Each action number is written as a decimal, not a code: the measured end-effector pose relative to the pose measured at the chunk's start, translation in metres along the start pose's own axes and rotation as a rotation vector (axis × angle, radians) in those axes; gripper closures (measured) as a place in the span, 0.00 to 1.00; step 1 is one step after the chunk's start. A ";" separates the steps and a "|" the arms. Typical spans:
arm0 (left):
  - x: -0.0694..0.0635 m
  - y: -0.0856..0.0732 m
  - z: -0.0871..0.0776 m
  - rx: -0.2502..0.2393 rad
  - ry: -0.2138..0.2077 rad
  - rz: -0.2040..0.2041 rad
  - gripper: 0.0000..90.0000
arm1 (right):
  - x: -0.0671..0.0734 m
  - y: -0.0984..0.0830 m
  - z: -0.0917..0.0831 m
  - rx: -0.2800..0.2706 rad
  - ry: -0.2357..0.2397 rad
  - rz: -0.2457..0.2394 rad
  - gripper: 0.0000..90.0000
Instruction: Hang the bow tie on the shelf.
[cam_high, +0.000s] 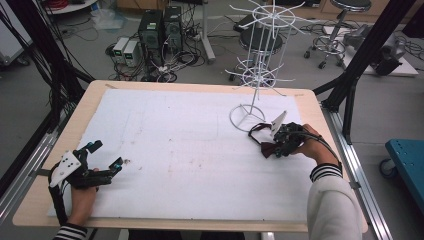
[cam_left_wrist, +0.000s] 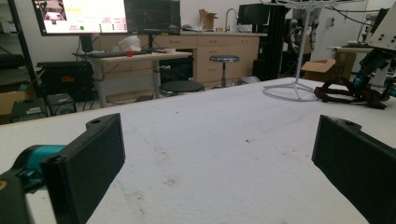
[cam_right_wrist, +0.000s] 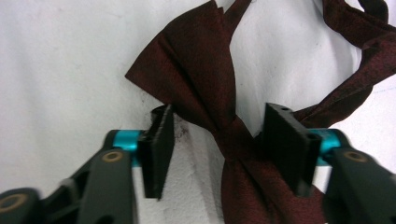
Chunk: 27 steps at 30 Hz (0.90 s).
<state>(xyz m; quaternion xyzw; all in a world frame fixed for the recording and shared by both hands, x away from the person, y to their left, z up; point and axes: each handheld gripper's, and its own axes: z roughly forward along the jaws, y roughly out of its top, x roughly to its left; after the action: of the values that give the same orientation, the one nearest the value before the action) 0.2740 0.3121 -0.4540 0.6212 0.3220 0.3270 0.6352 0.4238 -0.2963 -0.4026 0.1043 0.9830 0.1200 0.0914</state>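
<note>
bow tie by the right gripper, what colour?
Dark maroon bow tie, faintly speckled weave; clearest in the right gripper view.

dark red bow tie (cam_right_wrist: 205, 88) btwn jaws, white tabletop (cam_right_wrist: 60, 60), pads not touching

Wood-edged counter (cam_high: 40, 195) under a white stained sheet (cam_high: 175, 145). On the sheet: white wire rack (cam_high: 255, 75) at far right, dark red bow tie (cam_high: 265, 145) just beside its ring base.

A lab: computer towers (cam_high: 161, 30), monitors (cam_left_wrist: 106, 16), stools (cam_left_wrist: 224, 59), tangled floor cables (cam_high: 167, 67).
</note>
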 end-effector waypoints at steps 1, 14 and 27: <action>0.000 0.000 0.000 0.000 0.000 0.000 0.03 | 0.000 0.000 0.000 0.005 -0.005 -0.010 0.60; 0.000 0.000 0.000 -0.001 0.001 -0.001 0.03 | -0.002 0.000 -0.003 0.001 -0.020 0.012 0.85; 0.000 0.000 -0.001 0.001 -0.002 0.003 0.03 | 0.003 -0.006 -0.022 -0.135 -0.043 0.075 0.85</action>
<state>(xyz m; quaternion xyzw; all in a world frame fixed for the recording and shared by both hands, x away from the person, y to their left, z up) 0.2736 0.3126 -0.4540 0.6224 0.3208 0.3270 0.6347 0.4153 -0.3059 -0.3836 0.1374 0.9659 0.1869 0.1146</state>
